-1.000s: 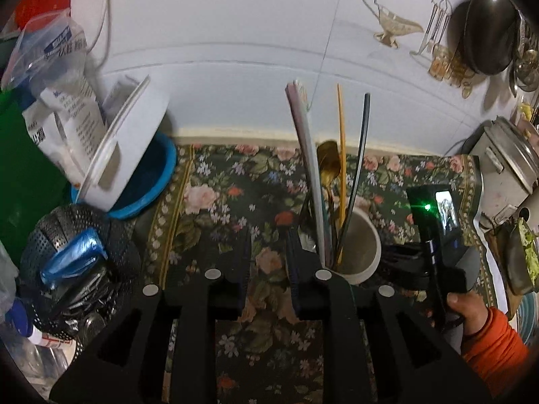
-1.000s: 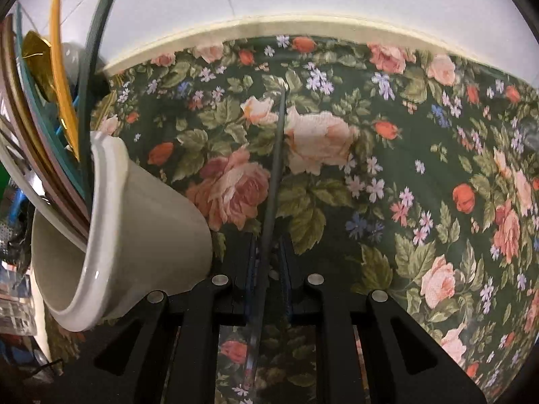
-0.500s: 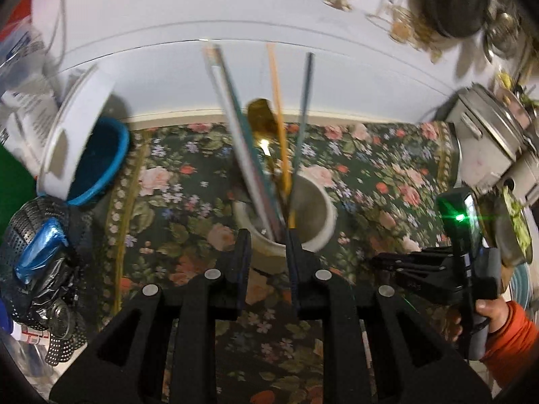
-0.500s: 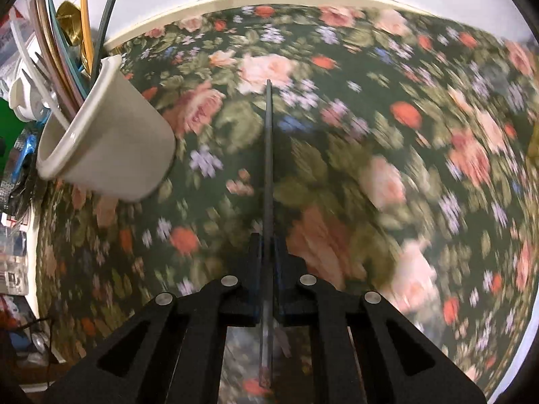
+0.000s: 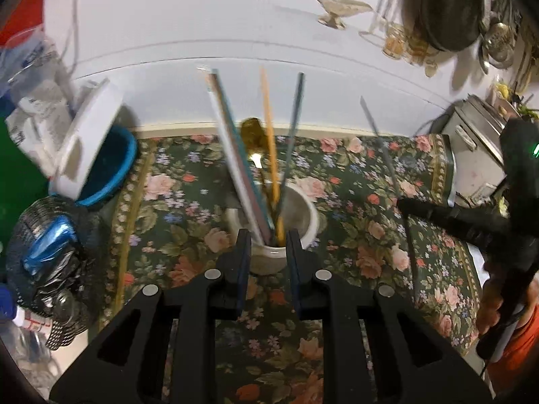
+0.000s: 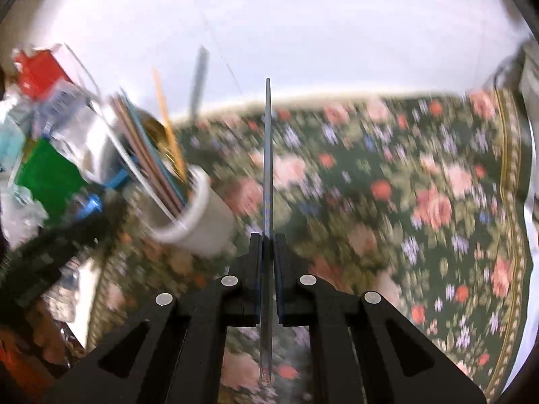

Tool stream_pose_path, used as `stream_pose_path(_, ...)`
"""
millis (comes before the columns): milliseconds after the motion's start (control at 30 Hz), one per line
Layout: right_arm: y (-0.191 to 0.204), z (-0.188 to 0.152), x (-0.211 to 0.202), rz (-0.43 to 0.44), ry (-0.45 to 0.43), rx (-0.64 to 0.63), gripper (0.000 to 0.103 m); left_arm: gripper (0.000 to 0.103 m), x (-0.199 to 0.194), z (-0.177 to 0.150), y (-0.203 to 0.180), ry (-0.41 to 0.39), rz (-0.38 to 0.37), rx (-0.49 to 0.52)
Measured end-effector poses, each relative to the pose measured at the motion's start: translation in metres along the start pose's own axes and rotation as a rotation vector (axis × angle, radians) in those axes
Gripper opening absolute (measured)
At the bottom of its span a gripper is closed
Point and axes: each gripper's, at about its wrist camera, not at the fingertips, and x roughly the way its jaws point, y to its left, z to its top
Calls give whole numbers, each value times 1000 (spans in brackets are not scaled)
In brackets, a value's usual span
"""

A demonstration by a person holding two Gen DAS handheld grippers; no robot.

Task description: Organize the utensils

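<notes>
Spread over the counter, a dark floral cloth (image 5: pixel 353 181). Standing on it, a white cup (image 5: pixel 303 215) crowded with straws and a gold spoon (image 5: pixel 254 141). Just in front of the cup, left gripper (image 5: pixel 266 252), jaws parted, empty. Right gripper (image 6: pixel 267 252) clamped on a thin dark straw (image 6: pixel 267 168), raised right of the cup.

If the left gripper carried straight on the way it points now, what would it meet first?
Most likely the white utensil cup: the left gripper is open, its fingers either side of the cup's near wall. Depth is uncertain, so it may be slightly above the rim rather than level.
</notes>
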Motion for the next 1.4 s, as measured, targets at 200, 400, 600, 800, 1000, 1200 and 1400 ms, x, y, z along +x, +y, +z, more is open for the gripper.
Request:
stream_pose_path(200, 43, 40, -9, 90, -141, -54, 6, 19, -15, -6, 31, -20, 44, -75)
stream_pose_path(400, 84, 71, 13, 102, -239, -102, 6, 19, -20, -10, 59, -22, 64, -121)
stream_pose_path(600, 104, 73, 46, 47, -269, -120, 6, 19, -16, -14, 77, -10, 58, -124)
stream_pose_path(800, 96, 55, 67, -13, -268, -87, 6, 19, -2, -15, 82, 22, 24, -72)
stream_pose_path(1000, 91, 40, 68, -43, -240, -75, 6, 19, 5, -13, 77, 30, -14, -25)
stream_pose_path(1200, 94, 28, 47, -26, -156, -101, 6, 19, -9, -8, 60, 16, -55, 4)
stream_pose_path(1400, 103, 21, -8, 1, -141, -141, 6, 19, -53, 0, 36, -73, -78, 30)
